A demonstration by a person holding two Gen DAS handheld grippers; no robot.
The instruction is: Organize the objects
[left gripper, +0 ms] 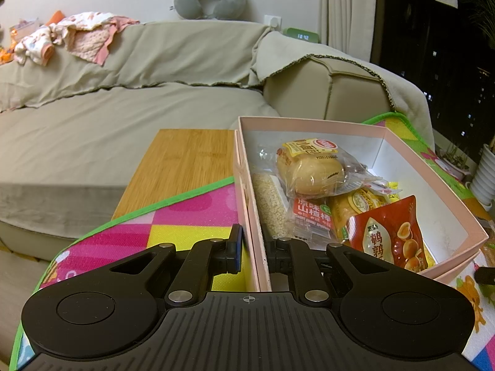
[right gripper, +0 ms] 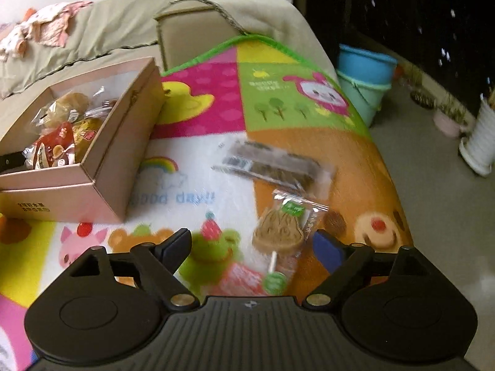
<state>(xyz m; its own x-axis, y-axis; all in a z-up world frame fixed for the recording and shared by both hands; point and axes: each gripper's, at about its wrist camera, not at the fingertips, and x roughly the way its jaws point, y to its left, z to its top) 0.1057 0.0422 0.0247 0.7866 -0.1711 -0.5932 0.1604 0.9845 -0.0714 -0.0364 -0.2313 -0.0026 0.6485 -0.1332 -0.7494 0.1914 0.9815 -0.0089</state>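
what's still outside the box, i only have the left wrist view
observer: two packets lie on the play mat, right of the pink box: a wrapped lollipop and a dark snack bar packet.
operator: where's the right gripper
observer: the right gripper is open, its fingers either side of the lollipop, not pressing on it.
operator: are those two packets touching
observer: the lollipop wrapper's top seems to meet the bar packet's edge, but blur leaves that unsure.
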